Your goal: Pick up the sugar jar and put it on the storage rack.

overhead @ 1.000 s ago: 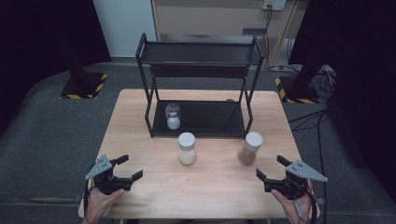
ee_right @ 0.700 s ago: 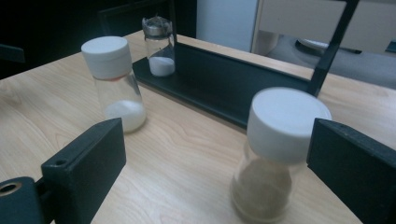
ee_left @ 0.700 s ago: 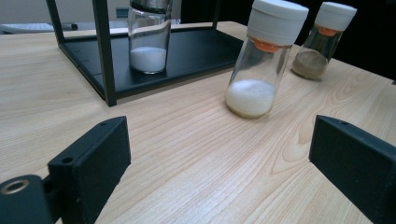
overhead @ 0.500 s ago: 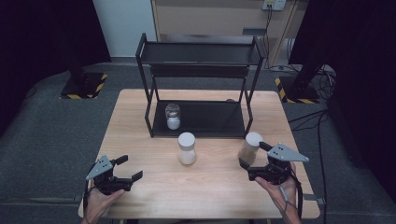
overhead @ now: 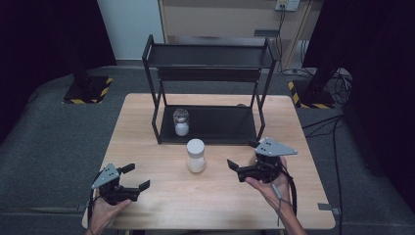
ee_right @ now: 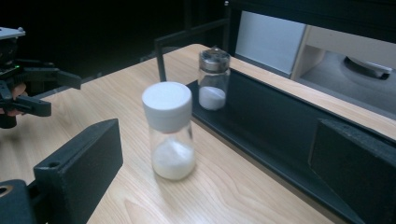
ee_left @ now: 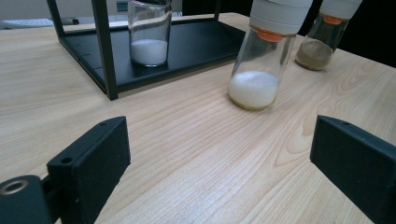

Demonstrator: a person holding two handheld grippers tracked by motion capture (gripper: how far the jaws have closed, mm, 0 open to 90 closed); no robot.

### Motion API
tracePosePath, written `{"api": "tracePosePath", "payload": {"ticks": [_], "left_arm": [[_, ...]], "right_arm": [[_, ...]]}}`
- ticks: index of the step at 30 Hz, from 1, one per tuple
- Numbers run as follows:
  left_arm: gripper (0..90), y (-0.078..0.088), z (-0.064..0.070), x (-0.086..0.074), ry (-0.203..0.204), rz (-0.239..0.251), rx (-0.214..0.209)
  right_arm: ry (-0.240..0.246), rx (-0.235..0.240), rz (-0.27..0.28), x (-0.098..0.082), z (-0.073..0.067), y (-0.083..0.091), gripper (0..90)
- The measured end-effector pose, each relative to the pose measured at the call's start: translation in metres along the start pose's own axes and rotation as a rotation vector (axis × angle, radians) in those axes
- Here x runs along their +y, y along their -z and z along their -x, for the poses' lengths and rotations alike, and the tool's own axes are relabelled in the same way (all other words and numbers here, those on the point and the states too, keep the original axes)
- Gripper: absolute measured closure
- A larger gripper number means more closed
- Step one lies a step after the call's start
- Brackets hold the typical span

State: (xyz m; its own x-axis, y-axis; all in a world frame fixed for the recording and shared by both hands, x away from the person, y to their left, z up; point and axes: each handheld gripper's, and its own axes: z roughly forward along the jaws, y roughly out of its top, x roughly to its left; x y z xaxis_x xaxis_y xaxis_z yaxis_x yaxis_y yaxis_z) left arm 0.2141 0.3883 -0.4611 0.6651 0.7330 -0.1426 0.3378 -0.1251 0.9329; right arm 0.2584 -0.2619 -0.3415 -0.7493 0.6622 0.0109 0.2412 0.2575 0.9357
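- Black jaws of the right gripper (overhead: 241,153) stand wide apart, just right of centre in the high view. They have just been opening, and nothing is pressed between them.
- Straight ahead of those jaws, at the middle of the frame, stands the white-capped jar (overhead: 196,155), upright on the wooden surface (overhead: 142,142). It holds a little white powder and is near the gripper but not touched.
- At the lower left of the high view, the left gripper (overhead: 138,176) also has its jaws apart and holds nothing, well away from the jars.
- In the upper right of the left gripper view, a brown-powder jar (ee_left: 322,42) stands on the surface beyond the white-capped one.
- Further up the frame is the black rack (overhead: 210,55), with a metal-lidded jar (overhead: 181,122) already standing at the left of its lower shelf (overhead: 220,125).
- Judged from this, one jar of three is shelved. Two wait on the surface, and grasping the white-capped jar looks like the step in hand.
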Motion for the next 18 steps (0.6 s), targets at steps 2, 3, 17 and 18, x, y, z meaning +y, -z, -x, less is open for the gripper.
{"api": "tracePosePath", "payload": {"ticks": [2,3,17,18], "left_arm": [[3.9,0.000,0.000,0.000,0.001,0.000,-0.001],[3.9,0.000,0.000,0.000,0.003,0.001,-0.002],[3.9,-0.002,0.000,0.001,-0.006,-0.013,-0.007],[4.0,-0.001,0.000,0.001,-0.006,-0.013,-0.007]], "right_arm": [[0.004,0.016,-0.006,0.004,-0.001,-0.008,3.0],[0.005,0.024,-0.016,0.008,-0.001,-0.012,3.0],[0.011,0.112,-0.079,0.032,-0.005,-0.078,4.1],[0.006,0.117,-0.082,0.032,-0.004,-0.082,4.3]]}}
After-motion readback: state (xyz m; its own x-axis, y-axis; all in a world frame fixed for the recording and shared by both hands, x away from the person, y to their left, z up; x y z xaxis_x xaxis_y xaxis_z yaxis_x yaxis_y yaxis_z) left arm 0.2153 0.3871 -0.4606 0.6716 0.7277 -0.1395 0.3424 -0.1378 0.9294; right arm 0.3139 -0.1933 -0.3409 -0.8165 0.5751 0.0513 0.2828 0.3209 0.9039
